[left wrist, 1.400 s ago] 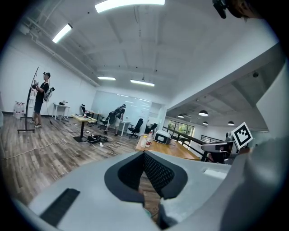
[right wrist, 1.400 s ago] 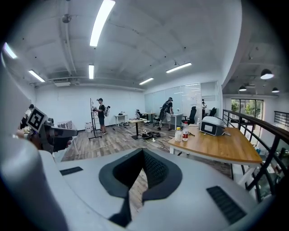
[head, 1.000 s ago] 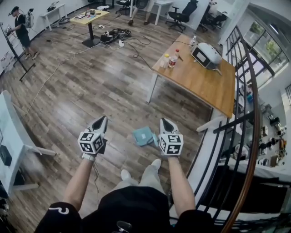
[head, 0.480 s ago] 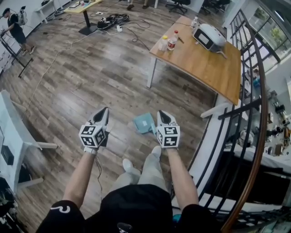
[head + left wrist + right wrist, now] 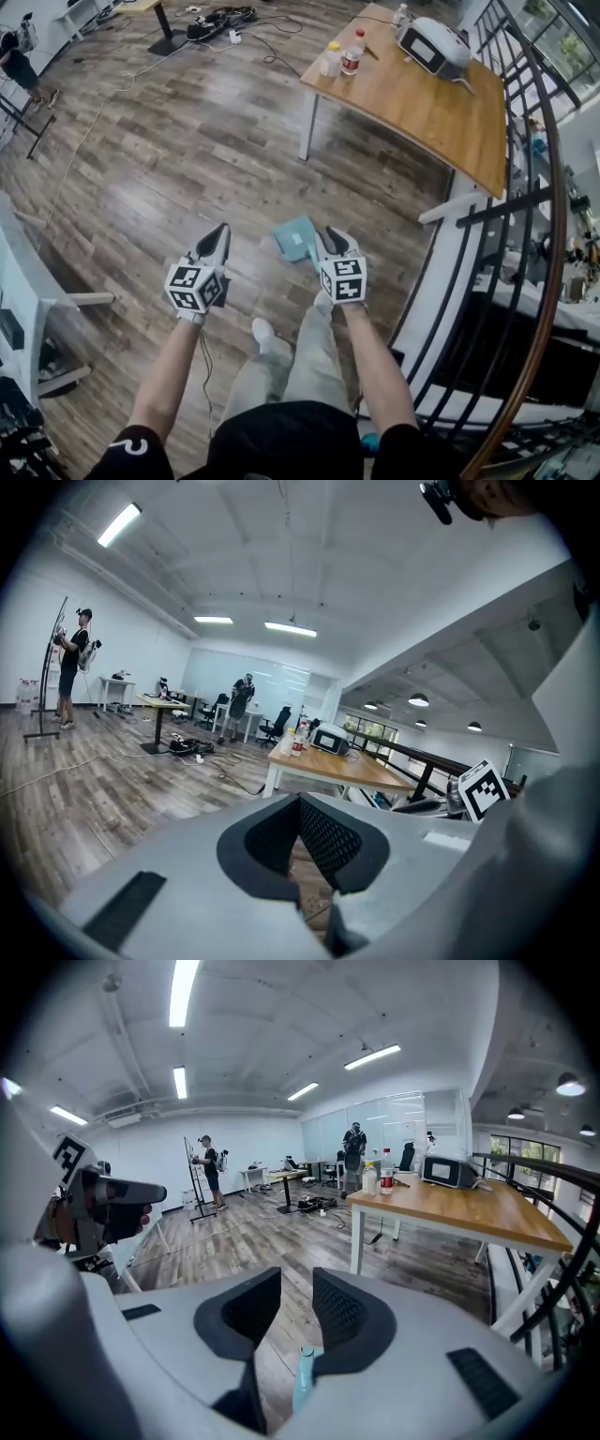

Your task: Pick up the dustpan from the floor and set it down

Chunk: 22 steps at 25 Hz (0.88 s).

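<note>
Teal dustpan (image 5: 294, 238) (squarish); right hand-held gripper (image 5: 296, 1288) just spreading astride its handle (image 5: 302, 1377); left hand-held gripper (image 5: 300, 803) closed.

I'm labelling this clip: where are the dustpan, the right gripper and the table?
dustpan (image 5: 292, 238), head view, on its blue pan.
right gripper (image 5: 296, 1279), right gripper view, midway between its fingers.
table (image 5: 427, 108), head view, on its bare top.

Open-plan office, upper level. Wood-plank floor (image 5: 187, 159) runs wall to wall. Wooden table (image 5: 422, 103) close by; desks (image 5: 169, 703) and swivel chairs (image 5: 278, 726) farther back. Cables (image 5: 220, 17) trail across the boards. Strip lights (image 5: 185, 988) on a white ceiling. Glass partition (image 5: 281, 682) at the far end. Railing (image 5: 539, 216) along one side. A person (image 5: 71, 667) stands working by the wall.
</note>
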Each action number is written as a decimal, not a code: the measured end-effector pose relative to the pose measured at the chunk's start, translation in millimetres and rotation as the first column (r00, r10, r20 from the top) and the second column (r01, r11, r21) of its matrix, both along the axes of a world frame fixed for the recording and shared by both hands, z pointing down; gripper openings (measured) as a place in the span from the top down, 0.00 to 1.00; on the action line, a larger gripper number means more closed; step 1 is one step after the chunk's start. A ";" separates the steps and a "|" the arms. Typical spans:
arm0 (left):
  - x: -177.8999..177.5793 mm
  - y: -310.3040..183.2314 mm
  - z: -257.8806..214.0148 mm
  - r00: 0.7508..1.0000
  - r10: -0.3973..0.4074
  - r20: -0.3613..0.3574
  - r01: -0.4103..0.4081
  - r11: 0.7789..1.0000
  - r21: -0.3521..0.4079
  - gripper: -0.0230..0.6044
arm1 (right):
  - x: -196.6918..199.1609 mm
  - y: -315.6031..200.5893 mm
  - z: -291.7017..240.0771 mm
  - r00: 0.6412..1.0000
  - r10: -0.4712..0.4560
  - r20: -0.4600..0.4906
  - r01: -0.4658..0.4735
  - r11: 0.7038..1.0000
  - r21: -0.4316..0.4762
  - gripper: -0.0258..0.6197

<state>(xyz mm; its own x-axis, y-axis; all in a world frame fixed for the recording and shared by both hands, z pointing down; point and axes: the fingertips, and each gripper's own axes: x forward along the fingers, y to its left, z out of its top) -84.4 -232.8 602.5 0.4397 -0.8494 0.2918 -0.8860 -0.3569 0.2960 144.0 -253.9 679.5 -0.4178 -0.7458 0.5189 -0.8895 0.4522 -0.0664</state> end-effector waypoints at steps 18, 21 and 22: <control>14.9 -14.6 118.0 0.999 0.042 -0.012 -0.043 0.997 -0.062 0.97 | 1.3 1.6 196.4 0.993 -0.033 -0.112 0.009 0.979 -0.203 0.55; 18.0 -14.9 128.4 0.998 0.057 -0.007 -0.057 0.996 -0.064 0.97 | 2.1 3.0 219.3 0.991 -0.040 -0.126 0.008 0.970 -0.244 0.55; 18.0 -14.8 131.1 0.998 0.060 -0.006 -0.060 0.996 -0.065 0.97 | 1.6 2.4 224.4 0.991 -0.041 -0.130 0.007 0.968 -0.251 0.55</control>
